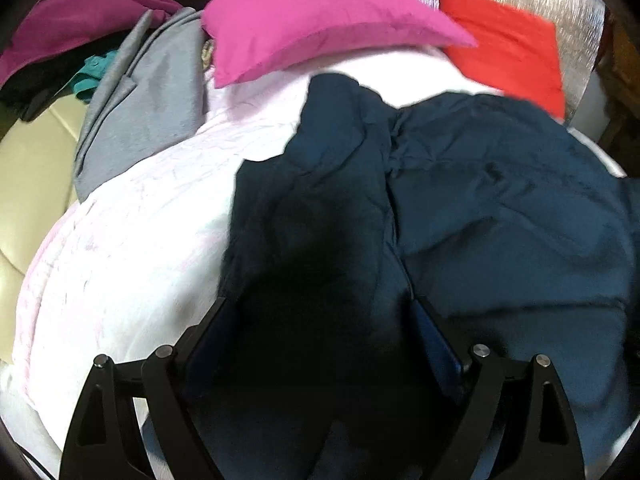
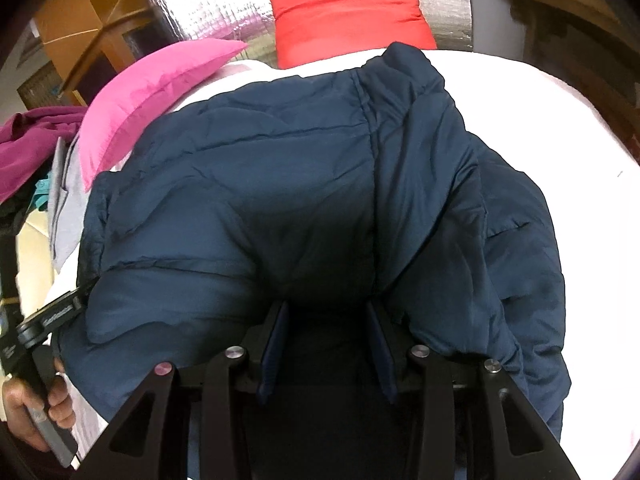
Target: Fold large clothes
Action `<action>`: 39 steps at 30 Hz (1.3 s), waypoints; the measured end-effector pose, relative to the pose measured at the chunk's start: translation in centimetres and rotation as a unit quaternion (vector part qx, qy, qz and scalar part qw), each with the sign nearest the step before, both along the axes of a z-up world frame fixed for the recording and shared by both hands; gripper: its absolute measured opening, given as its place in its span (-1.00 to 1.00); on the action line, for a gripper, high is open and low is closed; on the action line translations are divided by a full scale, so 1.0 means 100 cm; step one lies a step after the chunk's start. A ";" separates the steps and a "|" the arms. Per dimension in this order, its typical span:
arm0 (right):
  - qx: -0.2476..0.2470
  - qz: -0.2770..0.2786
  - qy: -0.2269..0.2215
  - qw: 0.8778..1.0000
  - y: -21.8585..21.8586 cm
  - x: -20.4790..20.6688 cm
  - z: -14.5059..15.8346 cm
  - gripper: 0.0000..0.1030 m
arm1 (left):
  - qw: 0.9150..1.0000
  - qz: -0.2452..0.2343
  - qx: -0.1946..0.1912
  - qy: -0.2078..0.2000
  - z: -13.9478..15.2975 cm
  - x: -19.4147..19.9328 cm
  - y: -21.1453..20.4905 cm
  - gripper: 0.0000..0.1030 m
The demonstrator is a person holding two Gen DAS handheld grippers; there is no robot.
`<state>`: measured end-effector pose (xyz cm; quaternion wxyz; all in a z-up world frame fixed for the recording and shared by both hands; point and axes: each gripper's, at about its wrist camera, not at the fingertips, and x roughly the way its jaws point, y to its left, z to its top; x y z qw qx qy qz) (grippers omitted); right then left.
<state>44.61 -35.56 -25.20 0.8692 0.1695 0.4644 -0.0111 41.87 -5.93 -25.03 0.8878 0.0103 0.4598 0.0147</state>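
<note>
A navy puffy jacket (image 1: 480,200) lies spread on a white bed (image 1: 132,248). My left gripper (image 1: 320,306) hovers low over the jacket's left part. It is open, with its jaws wide apart and dark fabric under and between them. In the right wrist view the jacket (image 2: 280,168) bulges up toward my right gripper (image 2: 326,306), whose blue pads (image 2: 276,336) are shut on a thick fold of its near edge. At the left edge of that view a hand (image 2: 36,404) holds the left tool against the jacket's side.
A pink pillow (image 1: 320,24) and a red pillow (image 1: 508,44) lie at the bed's head against a silver quilted panel (image 2: 200,0). A grey garment (image 1: 148,92) and a magenta one (image 1: 76,16) are piled at the left. Wooden furniture (image 2: 88,20) stands behind.
</note>
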 end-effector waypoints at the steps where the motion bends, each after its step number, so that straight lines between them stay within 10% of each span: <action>1: 0.001 -0.001 0.000 1.000 0.006 -0.003 0.002 -0.13 | 1.000 0.004 -0.010 -0.008 0.005 -0.010 0.006 0.73; 8: 0.032 -0.001 -0.015 0.999 -0.004 -0.026 0.006 -0.04 | 0.996 0.054 -0.062 -0.034 0.031 -0.032 0.051 0.73; 13: 0.055 0.011 -0.029 0.998 -0.002 -0.035 0.014 0.42 | 0.998 0.026 -0.052 0.040 -0.007 -0.005 0.053 0.74; 26: 0.191 -0.027 -0.094 0.977 -0.049 -0.093 0.054 0.20 | 0.998 -0.026 -0.065 -0.001 0.024 -0.016 0.069 0.74; 39: 0.248 -0.030 -0.010 0.968 -0.073 -0.084 0.000 -0.04 | 0.997 -0.035 -0.053 0.055 -0.003 -0.016 0.042 0.77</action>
